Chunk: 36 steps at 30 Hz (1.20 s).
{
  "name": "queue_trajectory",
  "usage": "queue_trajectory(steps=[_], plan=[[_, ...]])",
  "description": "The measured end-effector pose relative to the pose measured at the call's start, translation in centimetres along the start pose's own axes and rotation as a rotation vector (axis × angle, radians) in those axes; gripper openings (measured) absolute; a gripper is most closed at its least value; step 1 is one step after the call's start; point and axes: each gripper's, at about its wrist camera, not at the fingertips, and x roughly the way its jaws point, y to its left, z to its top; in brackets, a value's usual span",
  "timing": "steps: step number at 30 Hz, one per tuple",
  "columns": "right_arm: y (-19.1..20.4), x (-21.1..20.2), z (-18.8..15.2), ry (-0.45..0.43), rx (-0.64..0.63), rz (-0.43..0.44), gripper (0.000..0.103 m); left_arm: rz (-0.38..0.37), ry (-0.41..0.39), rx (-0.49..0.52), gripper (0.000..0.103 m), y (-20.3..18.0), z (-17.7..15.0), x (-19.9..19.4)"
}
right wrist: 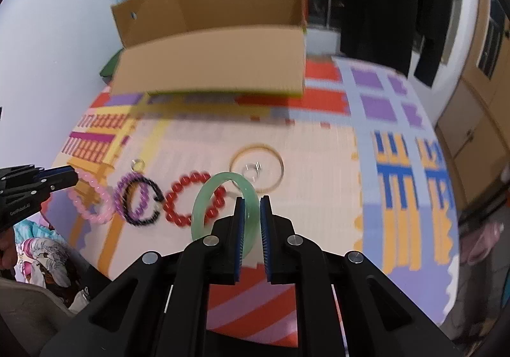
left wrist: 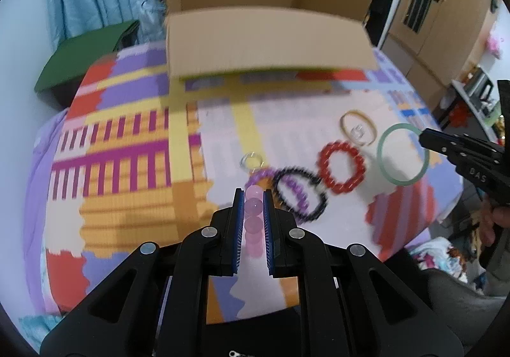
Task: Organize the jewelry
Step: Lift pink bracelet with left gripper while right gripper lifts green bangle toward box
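Pink bead bracelet, green bangle, red bead bracelet

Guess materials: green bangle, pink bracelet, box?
Green bangle: smooth, translucent, glossy, looks like jade, glass or resin; cannot tell which. Pink bracelet: round translucent beads, likely glass or plastic. Box: plain brown corrugated cardboard, matte, flaps open.

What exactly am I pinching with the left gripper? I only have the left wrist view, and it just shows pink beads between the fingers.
Observer: A whole pink bead bracelet. The right wrist view shows its full loop, gripped at one edge by the left gripper.
Operator: Is the green bangle really clamped on the right?
Observer: Yes. The right gripper has its pads closed on the rim of the green bangle.
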Motion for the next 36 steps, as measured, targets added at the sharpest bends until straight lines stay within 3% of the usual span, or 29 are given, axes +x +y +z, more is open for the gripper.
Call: queue_trajectory(steps=[2,3,4,10,13,17,26,32,36], plan=[[0.2,-0.7,1.1,-0.024,-0.019,0.001,0.010,0.002,-0.023,0.014,0.011,-0.2,1.0,-0.7],[0.3,-1.1,1.9,-0.041,-0.027,0.006,0.001,0.008,-0.034,0.021,0.011,-0.2,1.5,-1.0],[0.4,-1.5,2.7,-0.059,-0.037,0.008,0.000,0.010,-0.048,0.030,0.011,-0.3,2.2,-1.4],[0.7,-3.0,7.8,-0.137,-0.091,-0.004,0.001,0.014,-0.128,0.071,0.011,-0.3,6.9,-3.1],[0.0,-3.4,9.3,-0.145,-0.059,0.039,0.001,0.016,-0.165,0.080,0.011,-0.2,9.3,-4.1],[-0.8,-3.0,8.8,-0.128,-0.036,0.029,0.001,0.025,-0.198,0.094,0.011,-0.4,10.6,-5.2],[-2.8,-0.8,5.9,-0.035,0.026,0.029,0.006,0.001,-0.175,0.067,0.011,0.1,9.5,-4.8],[-2.3,0.1,4.6,0.012,0.031,0.075,0.023,0.000,-0.160,0.055,0.011,0.1,8.8,-4.5],[-1.7,1.3,2.9,0.073,0.031,0.098,0.023,0.001,-0.154,0.048,0.011,0.1,8.3,-4.4]])
